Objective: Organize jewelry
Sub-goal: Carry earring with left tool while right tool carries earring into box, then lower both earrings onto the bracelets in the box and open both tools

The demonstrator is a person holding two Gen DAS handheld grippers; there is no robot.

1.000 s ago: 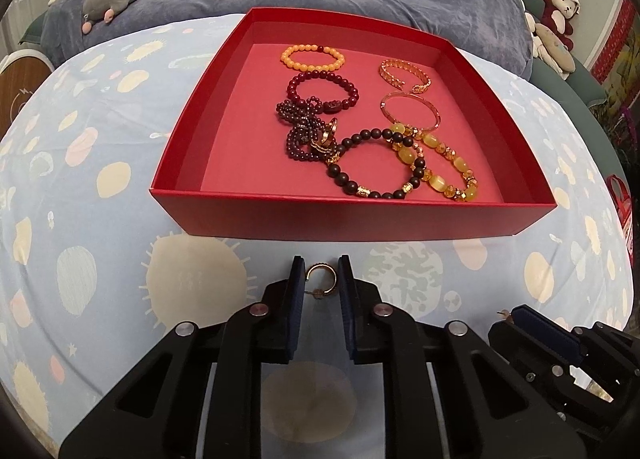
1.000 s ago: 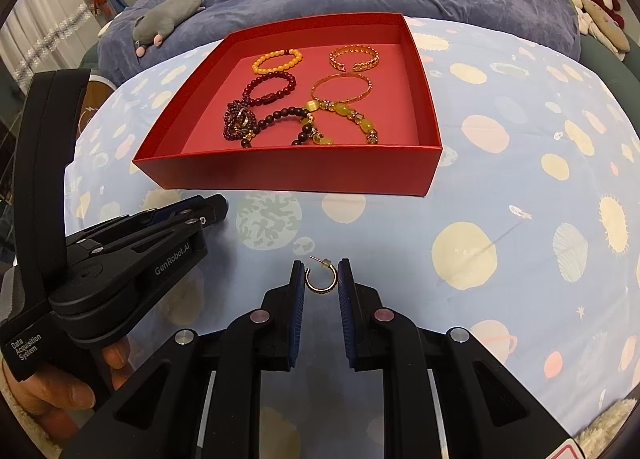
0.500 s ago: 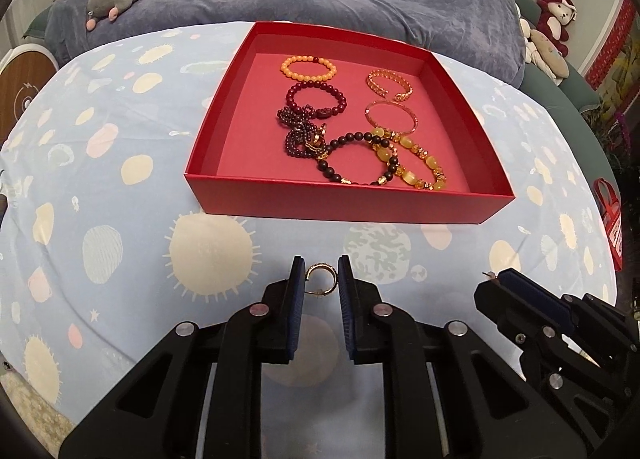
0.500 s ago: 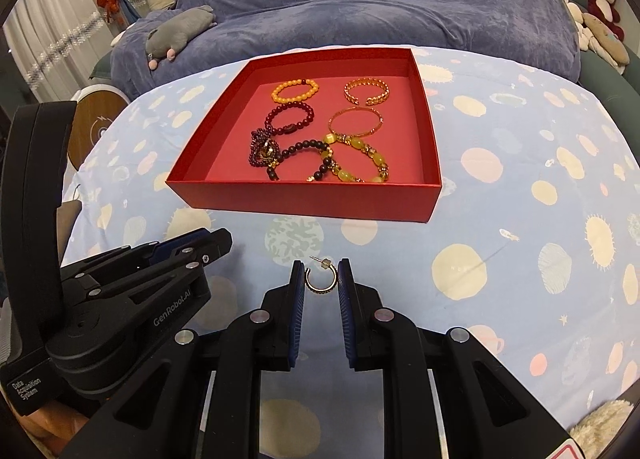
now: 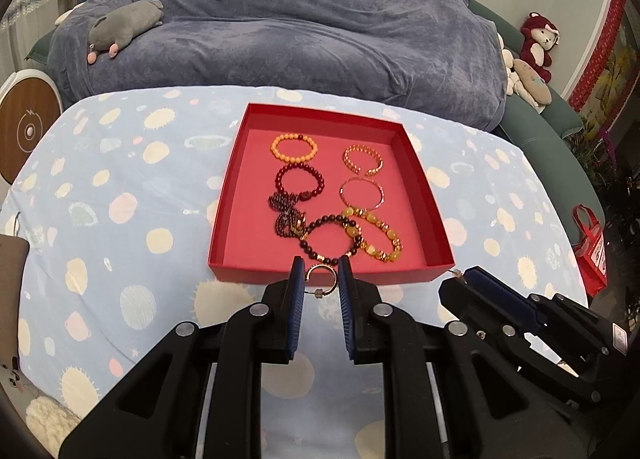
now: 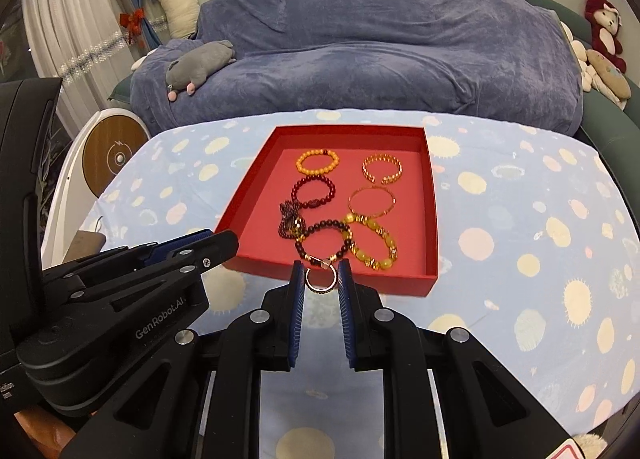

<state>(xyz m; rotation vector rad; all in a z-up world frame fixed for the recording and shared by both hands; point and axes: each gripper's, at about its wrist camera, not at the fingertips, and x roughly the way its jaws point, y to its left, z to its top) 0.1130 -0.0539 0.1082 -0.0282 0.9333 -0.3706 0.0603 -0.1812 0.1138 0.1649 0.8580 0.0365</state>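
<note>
Left earring: I am holding a gold hoop earring (image 5: 321, 279) between the blue pads of my left gripper (image 5: 321, 277), jaws set narrow and pinching it on both sides; it is hanging above the tablecloth, just in front of the near wall of the red box.
Right earring: I am holding a second gold hoop earring (image 6: 320, 279) in my right gripper (image 6: 320, 277), jaws likewise narrow and pressing on the hoop, also at the near edge of the box.
Grippers together: I am seeing the right gripper (image 5: 480, 287) low on the right of the left view, and the left gripper (image 6: 192, 247) low on the left of the right view, so the two are sitting side by side.
Red box: the red box (image 5: 224, 219) is lying open on the table, beyond both grippers.
Box contents: bracelets are lying in two rows, an orange bead bracelet (image 5: 294, 147) far left, a gold link bracelet (image 5: 362, 159) far right, a dark bead bracelet (image 5: 330, 237) nearest.
Surface: a pale blue tablecloth (image 5: 120, 199) with planet prints is covering the table.
Background: a blue-covered sofa (image 5: 300, 31) is standing behind, with a grey plush toy (image 5: 124, 25) on its left.
</note>
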